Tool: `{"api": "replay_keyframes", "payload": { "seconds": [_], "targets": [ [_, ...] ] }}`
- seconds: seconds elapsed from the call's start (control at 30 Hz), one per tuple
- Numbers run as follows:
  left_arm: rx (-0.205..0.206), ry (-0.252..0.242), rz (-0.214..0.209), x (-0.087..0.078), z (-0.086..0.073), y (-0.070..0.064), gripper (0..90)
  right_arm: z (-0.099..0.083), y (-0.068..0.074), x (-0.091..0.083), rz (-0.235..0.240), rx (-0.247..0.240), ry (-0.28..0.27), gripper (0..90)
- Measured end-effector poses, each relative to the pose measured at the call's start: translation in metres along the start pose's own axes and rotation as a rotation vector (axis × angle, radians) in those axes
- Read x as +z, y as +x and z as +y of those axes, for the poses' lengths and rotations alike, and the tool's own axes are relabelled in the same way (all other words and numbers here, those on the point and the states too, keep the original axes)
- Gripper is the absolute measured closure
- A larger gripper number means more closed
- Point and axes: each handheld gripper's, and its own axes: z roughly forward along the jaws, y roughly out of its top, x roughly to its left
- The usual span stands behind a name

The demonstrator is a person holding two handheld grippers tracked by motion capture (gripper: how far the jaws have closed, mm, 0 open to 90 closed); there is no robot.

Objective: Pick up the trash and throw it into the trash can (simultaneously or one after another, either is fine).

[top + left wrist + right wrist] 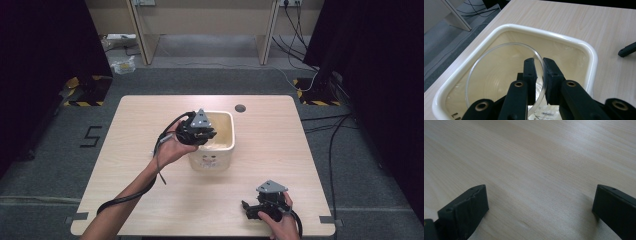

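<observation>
table point(544, 157): pale wood-grain laminate, smooth, soft sheen | tub point(584, 47): cream plastic, glossy, rounded rim catching light | clear cup point(486, 50): see-through plastic, thin, shiny rim | left gripper point(539, 62): matt black plastic, brass-look pins | right gripper point(540, 202): matt black, ridged pad faces

Cream-white bin point(584, 46) with black print, clear glass cup point(486, 72), black left gripper point(538, 62), pale wood-grain table point(280, 150)

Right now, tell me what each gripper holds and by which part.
The left gripper pinches a clear round glass by its rim, inside the cream tub. The right gripper is open over the table and holds nothing.
</observation>
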Motion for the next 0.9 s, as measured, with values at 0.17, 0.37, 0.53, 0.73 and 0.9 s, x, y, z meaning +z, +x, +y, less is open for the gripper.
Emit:
{"api": "replay_keyframes", "payload": {
  "seconds": [0.17,0.37,0.53,0.73,0.9],
  "targets": [
    [-0.012,0.004,-0.006,0.003,-0.003,0.000,80.1,0.000,0.000,0.000,0.001,0.002,-0.001,0.4],
    [-0.016,0.008,-0.014,0.006,-0.004,0.000,79.0,0.000,0.000,0.000,0.001,0.002,-0.001,0.3],
    [-0.043,0.002,-0.022,0.007,-0.007,0.003,73.5,0.000,0.000,0.000,0.002,0.003,0.000,0.3],
    [-0.058,-0.035,-0.021,0.002,-0.006,0.005,62.2,0.000,0.000,0.000,0.001,0.000,-0.002,0.3],
    [-0.080,-0.046,-0.022,-0.004,-0.006,0.007,56.2,0.000,0.000,0.000,0.002,0.001,-0.001,0.3]
  ]
}}
